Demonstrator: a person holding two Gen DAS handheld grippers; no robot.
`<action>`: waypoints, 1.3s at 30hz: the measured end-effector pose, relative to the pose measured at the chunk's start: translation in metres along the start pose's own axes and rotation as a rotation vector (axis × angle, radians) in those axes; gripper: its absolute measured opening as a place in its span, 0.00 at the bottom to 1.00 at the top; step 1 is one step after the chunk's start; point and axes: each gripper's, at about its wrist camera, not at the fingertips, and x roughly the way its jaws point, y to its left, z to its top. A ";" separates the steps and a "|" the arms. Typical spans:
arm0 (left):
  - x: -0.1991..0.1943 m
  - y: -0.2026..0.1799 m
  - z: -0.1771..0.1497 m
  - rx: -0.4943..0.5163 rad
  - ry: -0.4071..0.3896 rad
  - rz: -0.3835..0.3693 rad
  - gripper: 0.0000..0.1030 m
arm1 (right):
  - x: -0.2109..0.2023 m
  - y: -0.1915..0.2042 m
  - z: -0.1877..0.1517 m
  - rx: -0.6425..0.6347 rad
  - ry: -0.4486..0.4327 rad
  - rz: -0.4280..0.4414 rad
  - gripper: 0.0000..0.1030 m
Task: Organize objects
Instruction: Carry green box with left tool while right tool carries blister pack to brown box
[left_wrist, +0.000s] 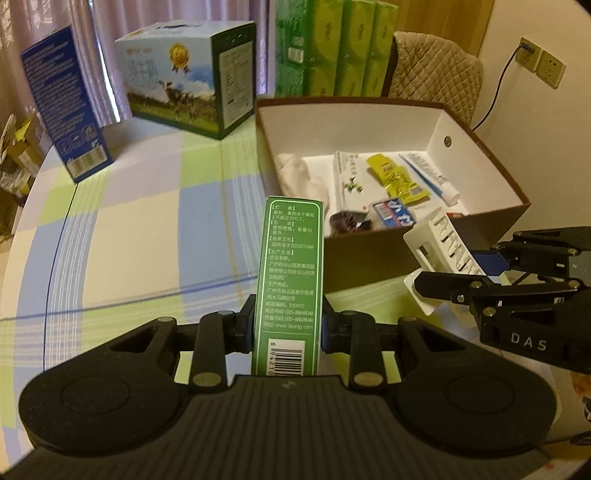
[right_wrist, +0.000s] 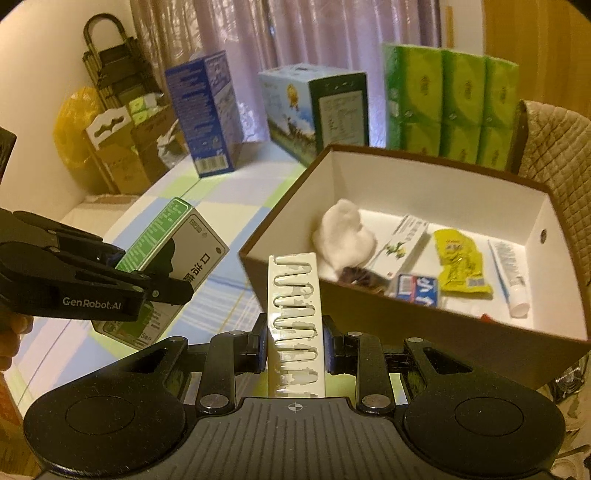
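Checked tablecloth (left_wrist: 147, 229) is lying beneath everything. Just before the brown box (left_wrist: 369, 254), a green carton (left_wrist: 290, 280) is being clamped by the left gripper (left_wrist: 288, 328), long axis pointing boxward; beside it, a white slotted rack (right_wrist: 295, 314) is being pinched likewise by the right gripper (right_wrist: 295, 343).

Glossy cardboard green carton (left_wrist: 291, 280)

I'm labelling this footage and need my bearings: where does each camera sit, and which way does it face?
Left wrist: sits behind the left tongs, shut on a green carton; faces the open storage box; right tongs enter at right.
Right wrist: sits behind the right tongs, shut on a white slotted holder; faces the same box; left tongs and fingers at left.
Shared: box, both held items.
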 end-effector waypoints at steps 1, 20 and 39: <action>0.001 -0.003 0.003 0.003 -0.004 -0.002 0.26 | -0.002 -0.004 0.002 0.004 -0.005 -0.001 0.24; 0.028 -0.050 0.063 0.064 -0.046 -0.035 0.26 | -0.023 -0.072 0.042 0.081 -0.112 -0.052 0.24; 0.082 -0.069 0.116 0.081 -0.032 -0.029 0.26 | 0.007 -0.121 0.072 0.143 -0.122 -0.087 0.24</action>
